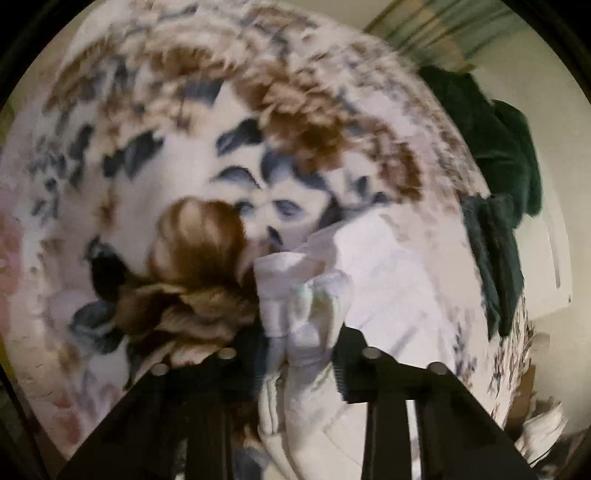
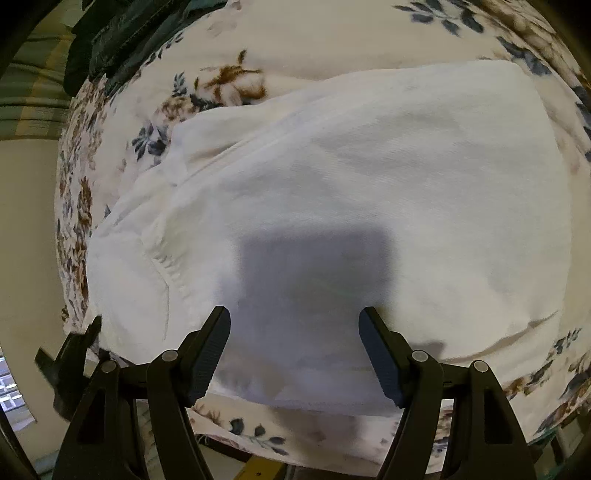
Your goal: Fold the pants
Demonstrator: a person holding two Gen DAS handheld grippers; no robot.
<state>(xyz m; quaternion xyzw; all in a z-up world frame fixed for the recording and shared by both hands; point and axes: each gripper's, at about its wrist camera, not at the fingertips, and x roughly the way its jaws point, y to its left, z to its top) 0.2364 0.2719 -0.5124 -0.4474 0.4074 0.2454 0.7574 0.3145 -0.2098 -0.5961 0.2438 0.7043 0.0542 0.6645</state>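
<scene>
The white pants (image 2: 351,177) lie folded flat on a floral blanket (image 2: 229,85), filling most of the right wrist view. My right gripper (image 2: 294,325) is open and empty, its fingers spread just above the near edge of the pants, casting a shadow on the cloth. In the blurred left wrist view my left gripper (image 1: 295,343) is shut on a bunched fold of the white pants (image 1: 388,280), held a little above the blanket (image 1: 155,122).
Dark green clothes (image 1: 495,155) are piled at the blanket's far edge, also showing in the right wrist view (image 2: 107,33). A pale wall (image 2: 26,221) lies beyond the bed's left side. A striped curtain (image 1: 439,26) hangs behind.
</scene>
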